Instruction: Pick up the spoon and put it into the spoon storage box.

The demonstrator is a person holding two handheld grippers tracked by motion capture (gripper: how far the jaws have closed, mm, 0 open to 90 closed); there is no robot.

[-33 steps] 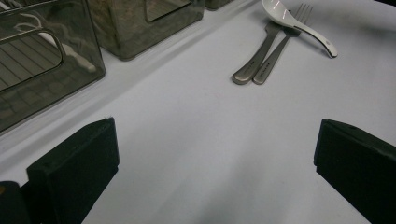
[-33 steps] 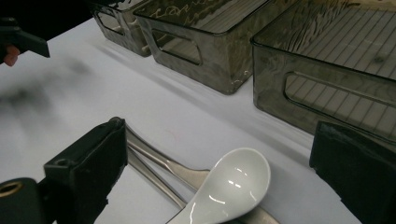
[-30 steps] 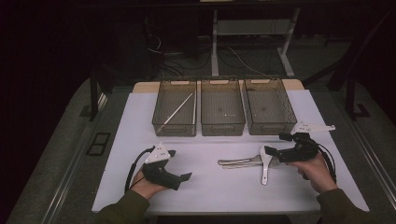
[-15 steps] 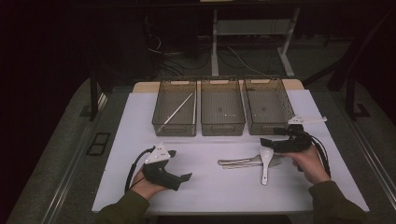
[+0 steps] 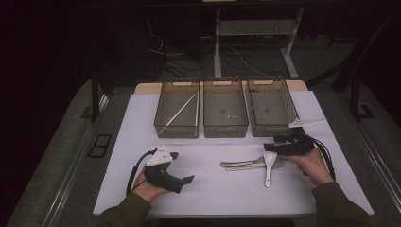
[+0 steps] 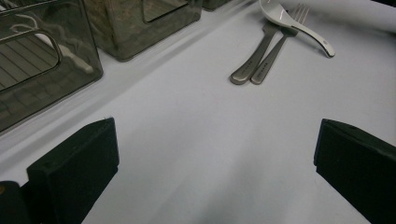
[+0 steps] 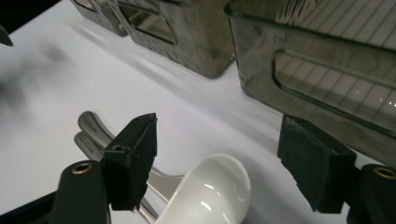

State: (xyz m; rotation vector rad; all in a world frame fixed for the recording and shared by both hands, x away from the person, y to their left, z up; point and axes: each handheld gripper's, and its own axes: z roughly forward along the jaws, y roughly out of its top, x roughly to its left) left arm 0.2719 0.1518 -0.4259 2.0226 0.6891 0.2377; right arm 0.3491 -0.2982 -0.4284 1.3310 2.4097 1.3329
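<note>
Spoon (image 7: 210,193) glossy white ceramic-like; fork (image 6: 275,44) brushed metal; bins (image 5: 225,113) smoky translucent plastic; table cover (image 5: 213,189) matt white.

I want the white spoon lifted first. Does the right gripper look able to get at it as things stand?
Probably yes. The right gripper hovers over the white spoon, its bowl between the jaws, which have just been closing. Nothing lies over the spoon; it rests across the fork and another metal piece.

text: we read none | two steel cutlery handles (image 6: 257,65): faint stamped marks, too small for us to make out | three smoky clear plastic bins (image 5: 225,113): we find no label | white bench cover (image 5: 213,189): unmarked
</note>
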